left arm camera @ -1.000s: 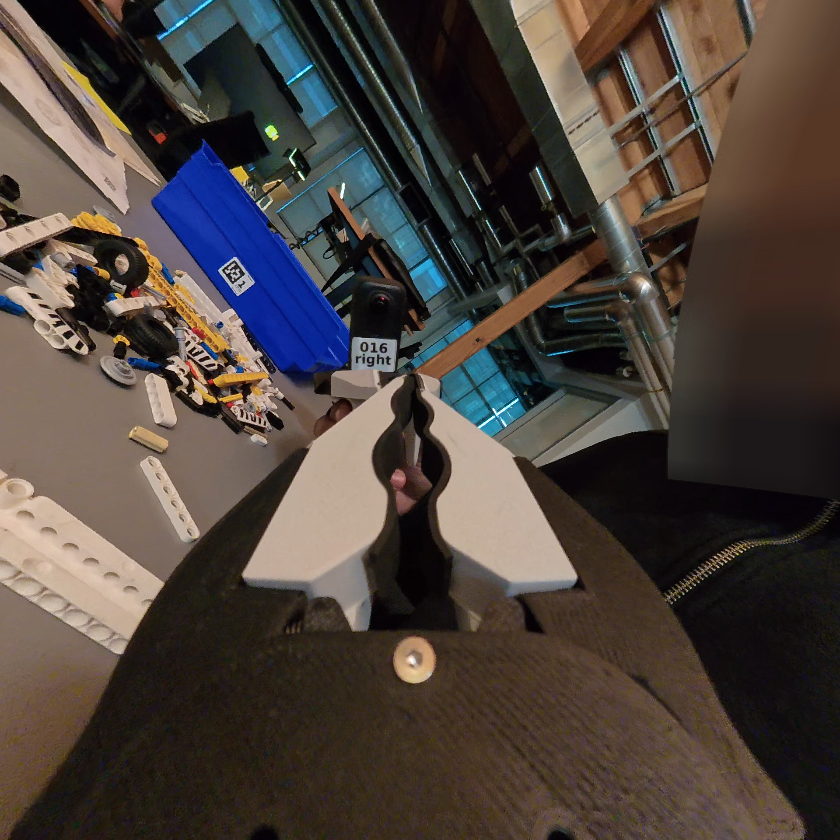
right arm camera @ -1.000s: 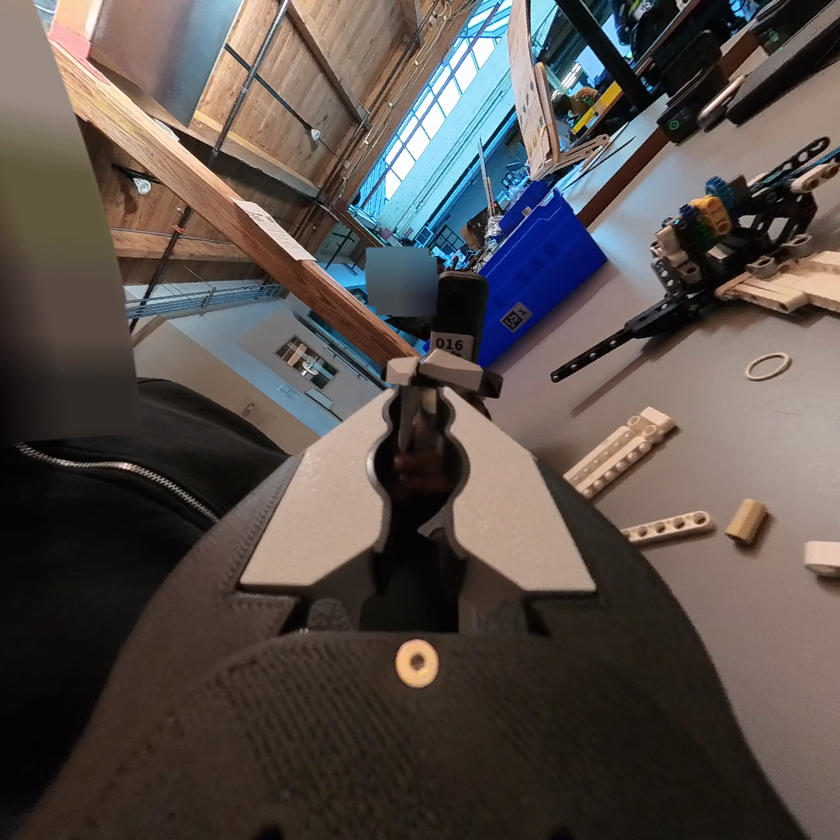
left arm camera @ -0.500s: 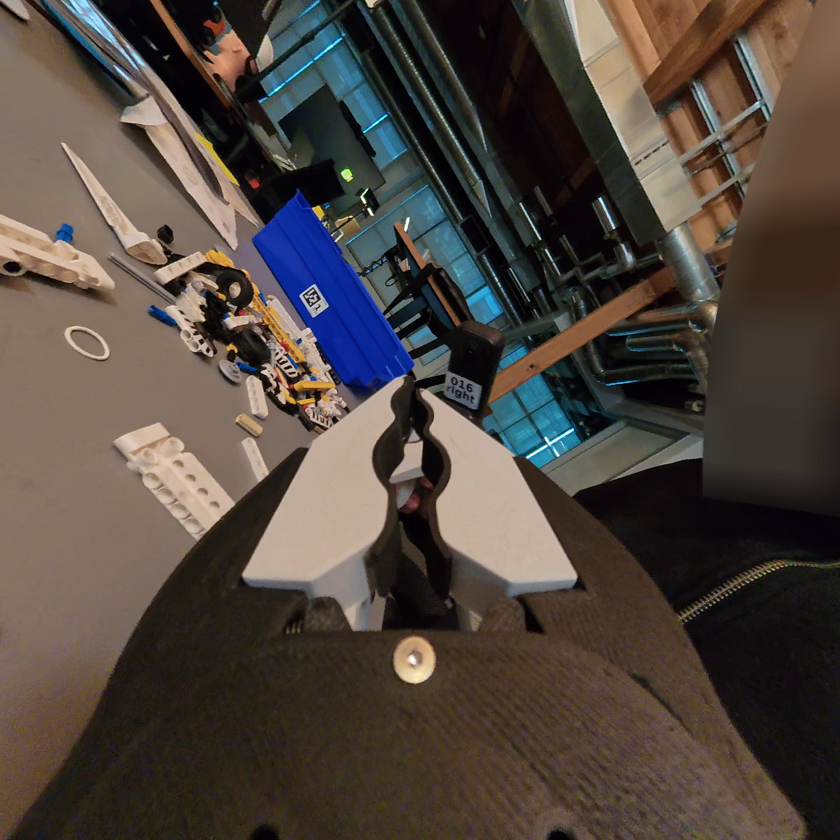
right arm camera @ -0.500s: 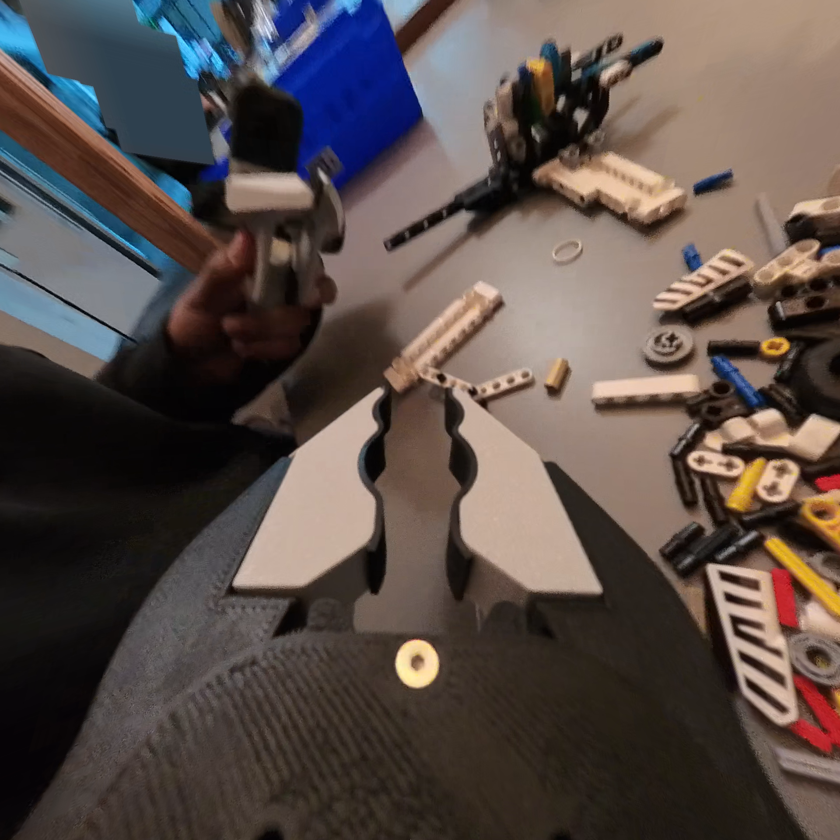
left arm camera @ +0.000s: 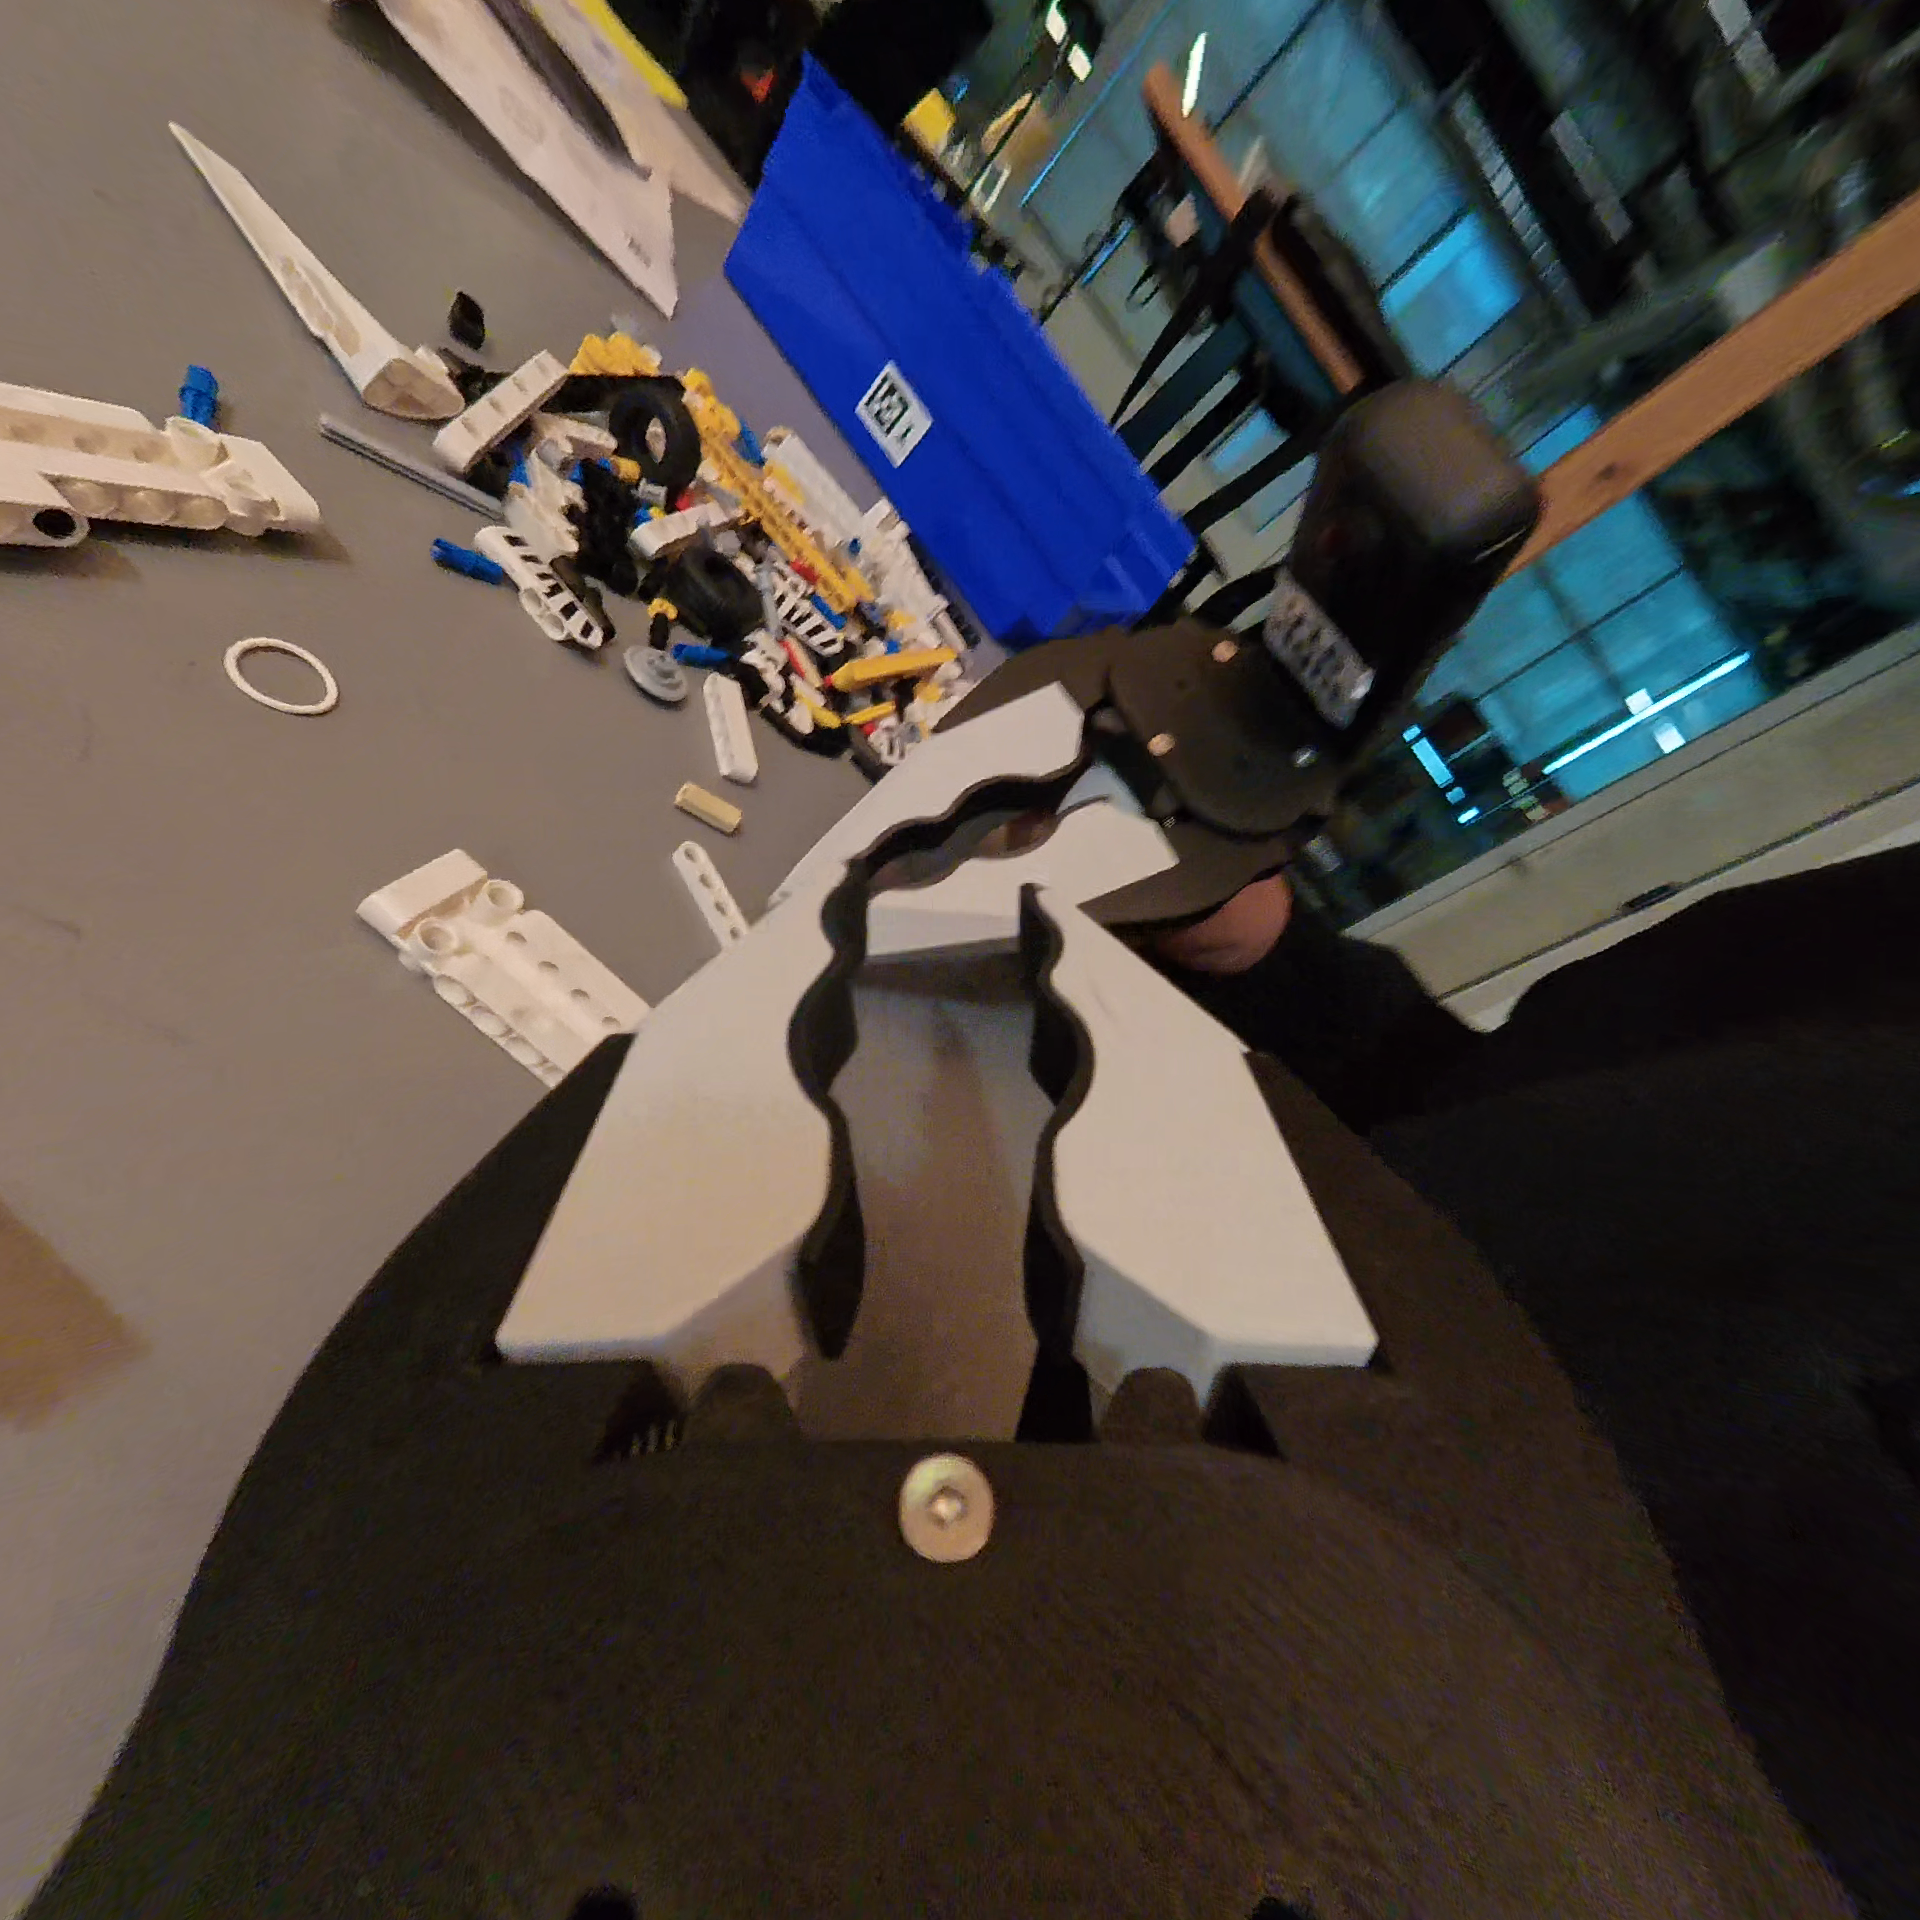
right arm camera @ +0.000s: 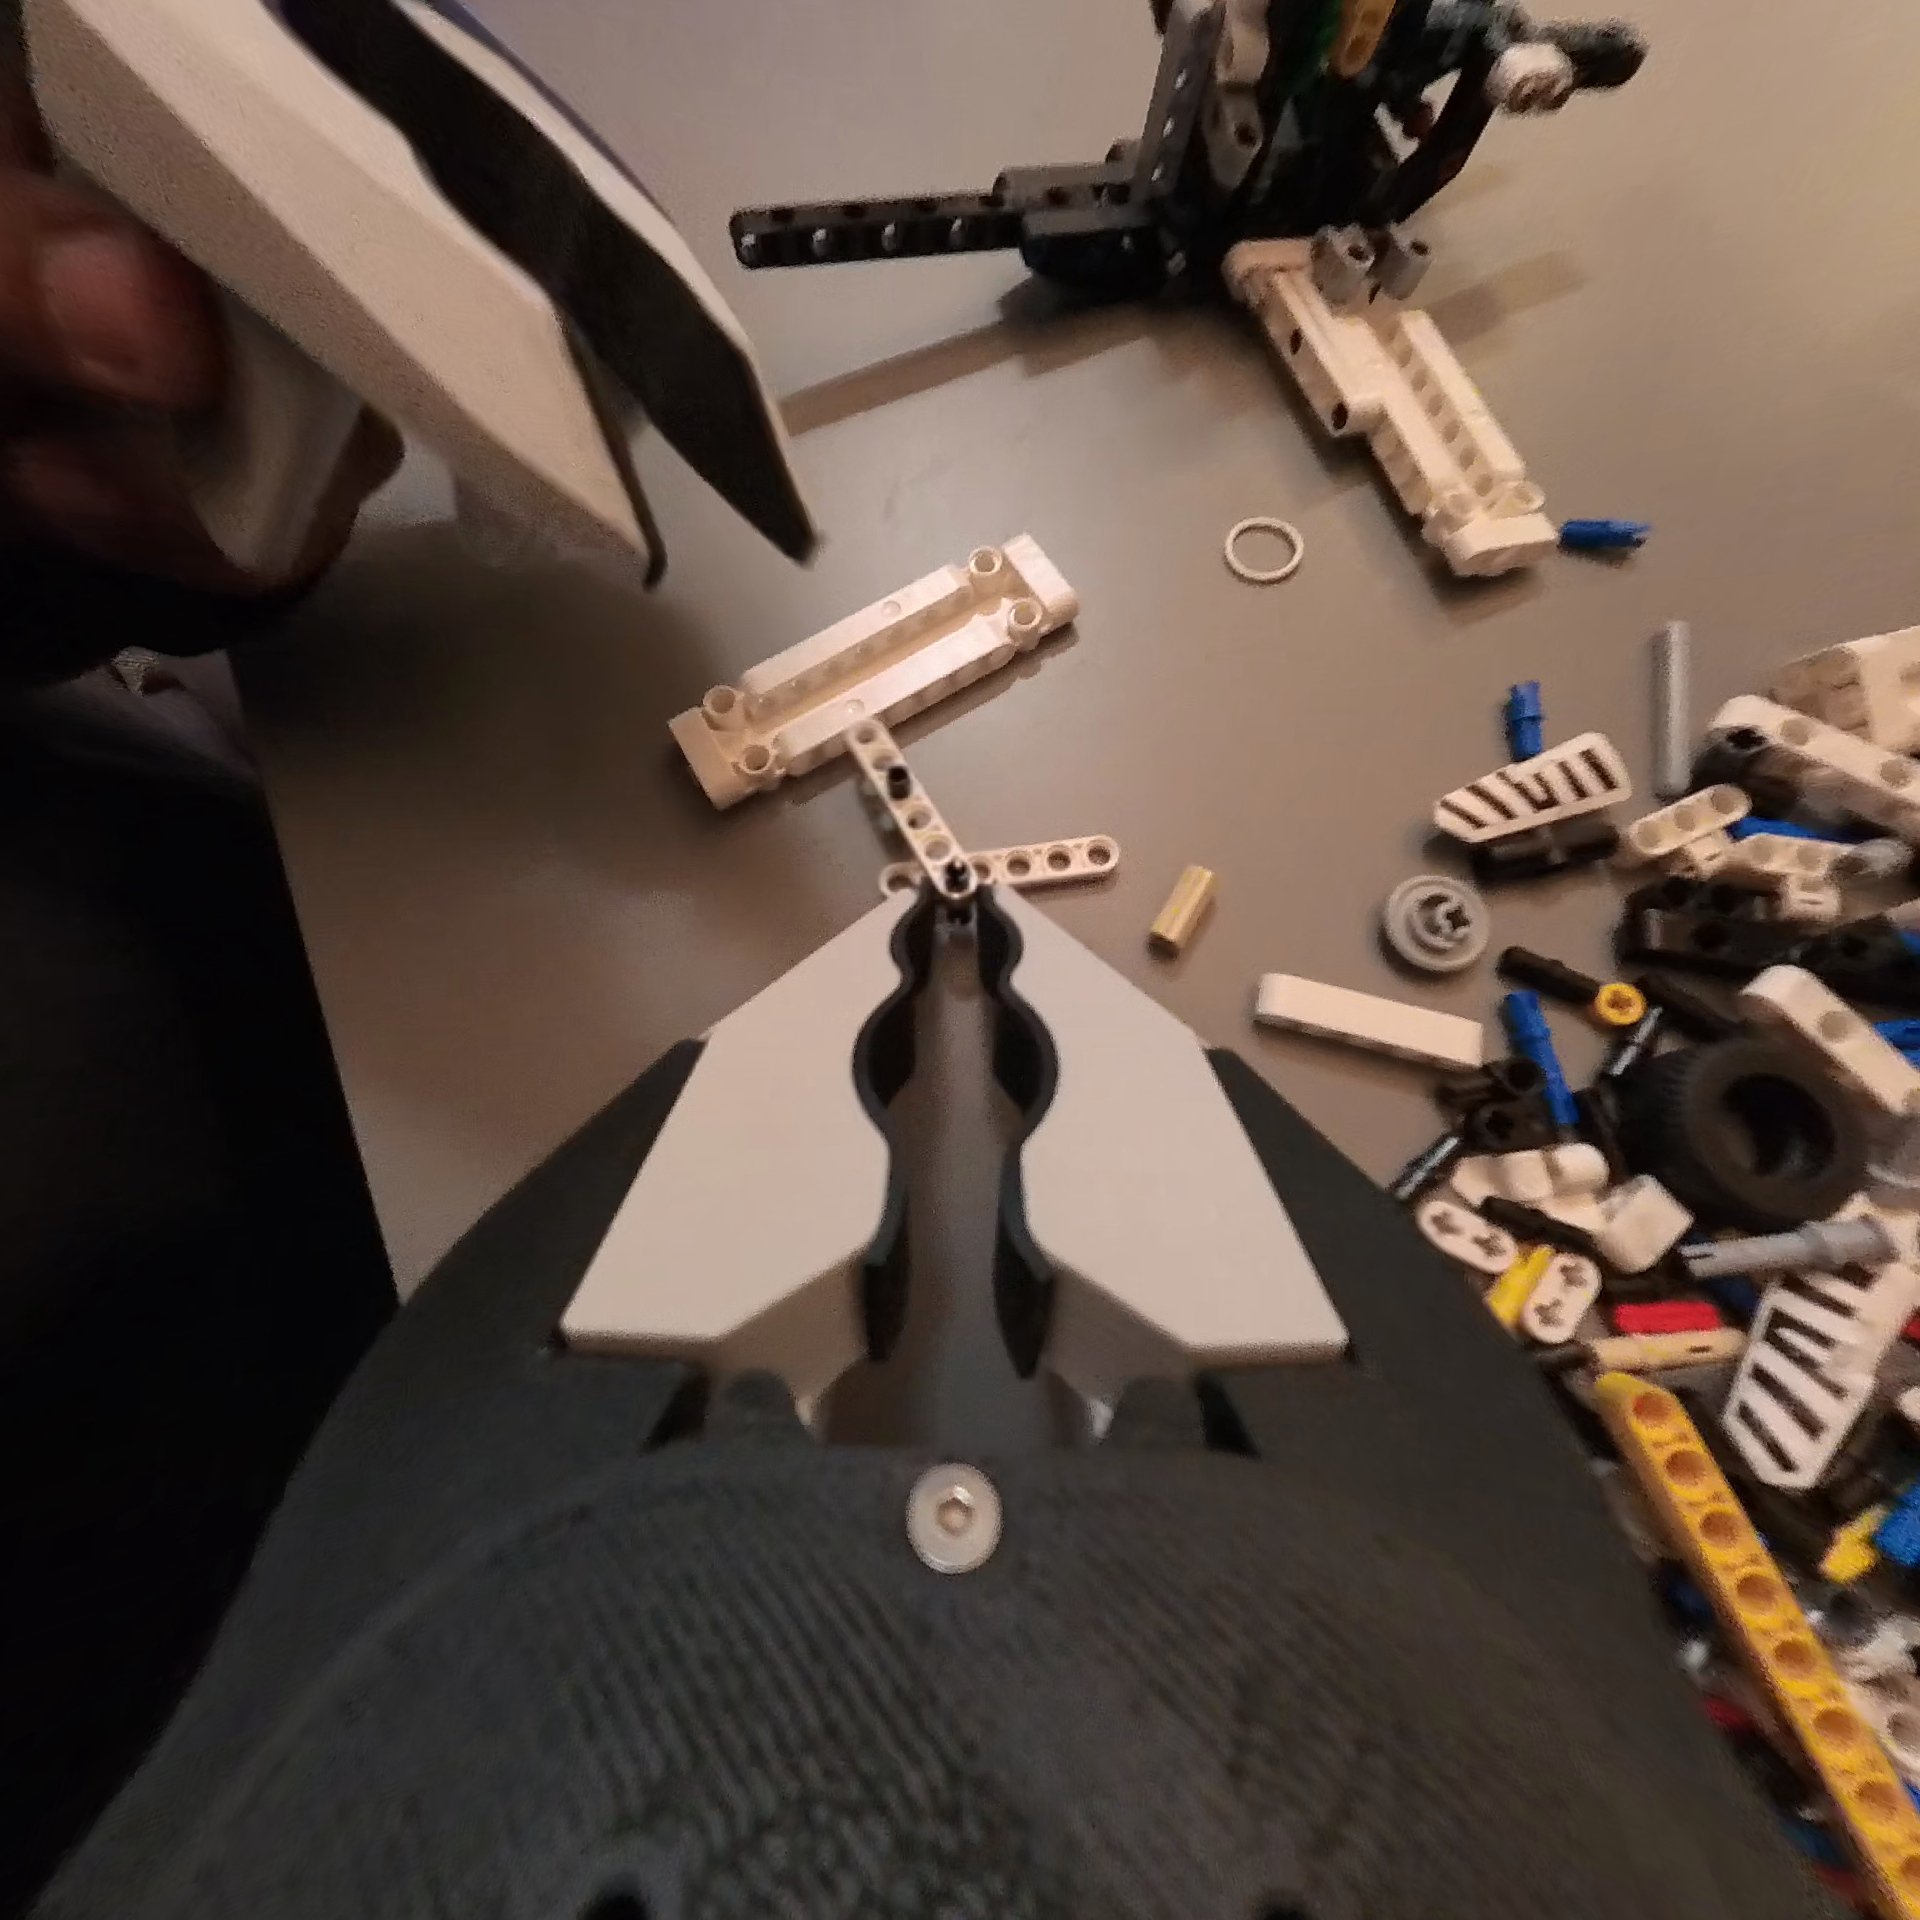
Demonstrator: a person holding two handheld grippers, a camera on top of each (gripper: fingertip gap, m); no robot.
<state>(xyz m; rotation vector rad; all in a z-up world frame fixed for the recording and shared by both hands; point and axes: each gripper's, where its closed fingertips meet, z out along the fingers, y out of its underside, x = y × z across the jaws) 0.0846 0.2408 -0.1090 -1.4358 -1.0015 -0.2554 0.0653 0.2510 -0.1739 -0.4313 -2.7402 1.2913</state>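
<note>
Thin white beam with black pins: pinched at its near end between the fingers of the right gripper. Sticking out from the tips toward 11 o'clock, in the middle of the right wrist view. Both pads squeezed in close on that end, with almost no gap left.

Just past the far end of it, at 11 o'clock, a long white block with holes flat on the grey table. Right under the tips, a second thin beam lying flat and running off toward 3 o'clock. Hard to tell if the two beams touch. Farther out at 3 o'clock, a small tan tube. At 1 o'clock, a white ring. At 4 o'clock, a big pile of loose pieces.

Up at 10 o'clock, the left gripper, above the table. Fingers apart there, with nothing between them.

Held only by the very tip, so probably easy to swing or slip. Best with a steady squeeze, slow moves, and the long end kept away from the block and the flat beam.
</note>
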